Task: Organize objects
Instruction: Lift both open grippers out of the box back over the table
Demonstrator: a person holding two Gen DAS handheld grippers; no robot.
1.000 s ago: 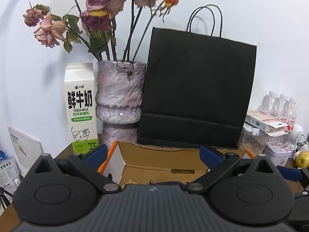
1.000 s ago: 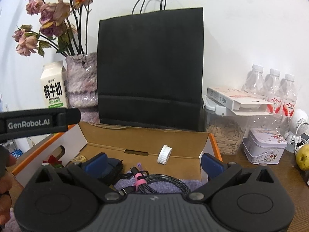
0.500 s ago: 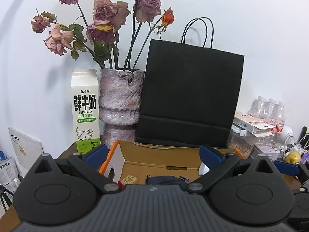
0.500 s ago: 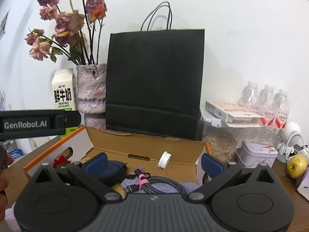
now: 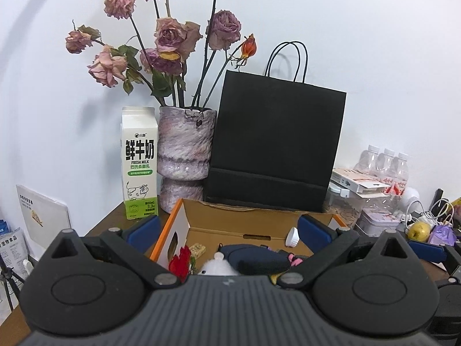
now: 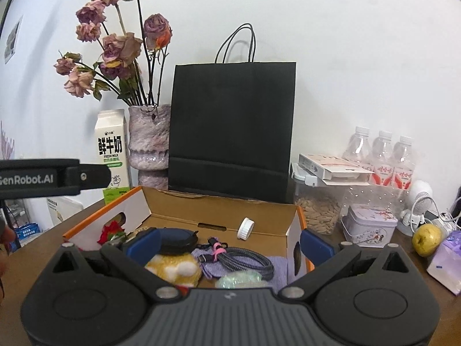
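Left view: my left gripper [image 5: 229,227] has its fingers spread wide and holds nothing, straddling the open cardboard box [image 5: 247,225] just ahead, I judge so it can reach in.

Right view: my right gripper [image 6: 229,240] is likewise spread and empty. Between its fingers, inside the box, lie a coiled cable [image 6: 245,259], a white cap [image 6: 245,228] and a dark pouch [image 6: 177,238], gathered for sorting.

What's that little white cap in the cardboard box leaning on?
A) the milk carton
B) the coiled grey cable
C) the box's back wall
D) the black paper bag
C: the white cap stands tilted against the brown back wall of the cardboard box, apart from the coiled cable nearer the camera.
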